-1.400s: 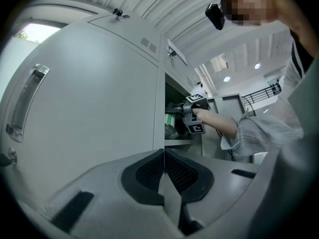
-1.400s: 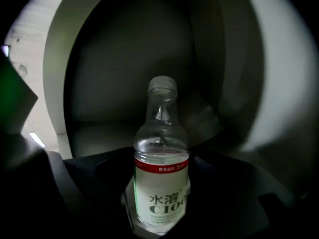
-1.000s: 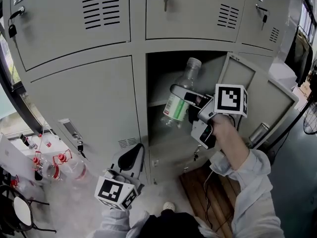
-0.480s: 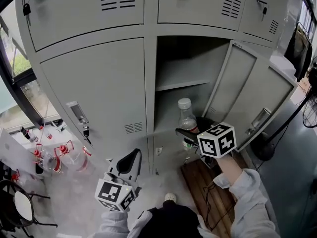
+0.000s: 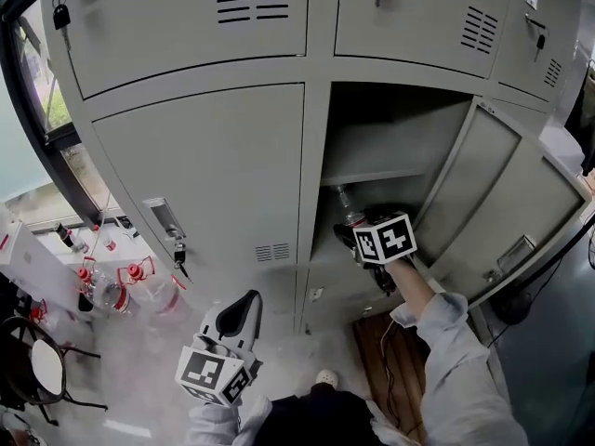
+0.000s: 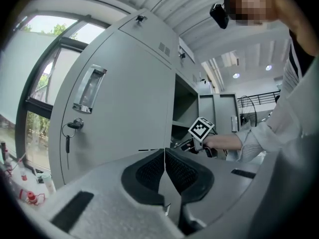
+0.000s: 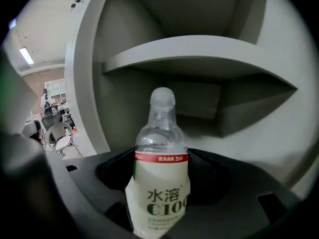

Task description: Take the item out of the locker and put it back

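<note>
- The right gripper (image 5: 357, 232) has its fingers (image 7: 212, 178) clenched on the labelled body of the plastic bottle (image 7: 160, 133), one dark pad on each side.
- The bottle stands upright between them, cap up and neck clear above the pads; its base is out of sight below them.
- The left gripper (image 6: 164, 164) hangs low in front of the lockers with its fingers pressed together on nothing, well apart from the bottle.
- Risk: no view shows whether the base rests on the compartment floor. Letting go too early would likely drop or topple the bottle.
- Risk: the shelf (image 7: 199, 54) lies above and just behind the cap, so lifting while pushing inward could knock the neck against its front edge.
- Risk: the open door (image 5: 507, 203) stands just to the right of the forearm; a wide swing could catch it.
- The bottle sits at the mouth of the open locker compartment (image 5: 395, 142), in the lower part beneath the shelf.
</note>
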The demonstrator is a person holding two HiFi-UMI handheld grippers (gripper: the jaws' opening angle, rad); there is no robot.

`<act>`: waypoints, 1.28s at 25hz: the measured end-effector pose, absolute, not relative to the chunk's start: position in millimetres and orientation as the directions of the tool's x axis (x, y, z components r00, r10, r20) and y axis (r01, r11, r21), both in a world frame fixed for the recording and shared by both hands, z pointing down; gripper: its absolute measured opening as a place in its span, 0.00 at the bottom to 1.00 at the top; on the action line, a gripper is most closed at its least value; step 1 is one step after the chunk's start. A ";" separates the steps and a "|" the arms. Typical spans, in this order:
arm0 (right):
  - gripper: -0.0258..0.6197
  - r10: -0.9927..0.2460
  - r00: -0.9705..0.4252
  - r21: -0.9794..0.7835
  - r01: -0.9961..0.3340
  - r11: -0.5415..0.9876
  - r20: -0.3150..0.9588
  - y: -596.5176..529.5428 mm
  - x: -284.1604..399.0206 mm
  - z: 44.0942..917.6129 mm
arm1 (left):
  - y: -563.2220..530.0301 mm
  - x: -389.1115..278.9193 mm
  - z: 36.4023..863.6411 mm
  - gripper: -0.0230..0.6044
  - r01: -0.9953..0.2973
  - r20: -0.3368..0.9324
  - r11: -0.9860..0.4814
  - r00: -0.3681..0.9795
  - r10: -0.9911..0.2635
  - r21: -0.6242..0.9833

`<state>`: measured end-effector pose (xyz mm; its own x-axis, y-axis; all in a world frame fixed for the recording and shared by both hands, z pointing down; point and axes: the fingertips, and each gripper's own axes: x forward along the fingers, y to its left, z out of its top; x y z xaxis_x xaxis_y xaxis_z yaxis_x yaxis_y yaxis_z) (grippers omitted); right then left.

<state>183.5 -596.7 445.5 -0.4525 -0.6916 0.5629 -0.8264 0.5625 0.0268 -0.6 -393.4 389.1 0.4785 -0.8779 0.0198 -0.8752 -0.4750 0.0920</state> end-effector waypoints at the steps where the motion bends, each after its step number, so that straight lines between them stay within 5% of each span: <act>1: 0.52 -0.691 -0.463 0.018 -0.824 0.567 0.555 -603.8 179.2 443.6 | -396.1 -2.4 387.7 0.06 -0.881 0.018 -0.464 0.467 -0.884 0.094; 7: 0.52 -0.715 -0.515 0.024 -0.804 0.595 0.472 -645.3 153.7 429.4 | -411.3 -6.8 384.5 0.06 -0.907 0.014 -0.409 0.412 -0.911 0.100; 17: 0.52 -0.820 -0.572 -0.071 -0.819 0.570 0.014 -681.8 124.3 407.5 | -420.8 -1.1 390.0 0.06 -0.924 0.042 -0.371 0.376 -0.926 0.097; 32: 0.52 -0.866 -0.500 -0.038 -0.866 0.499 0.023 -657.9 128.2 417.7 | -405.3 23.3 400.7 0.06 -0.891 0.065 -0.442 0.450 -0.891 0.106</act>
<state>128.2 -657.9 417.7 -0.5003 -0.8656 0.0230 -0.8656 0.4993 -0.0382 23.3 -405.3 400.7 0.4497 -0.8908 0.0655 -0.8907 -0.4419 0.1061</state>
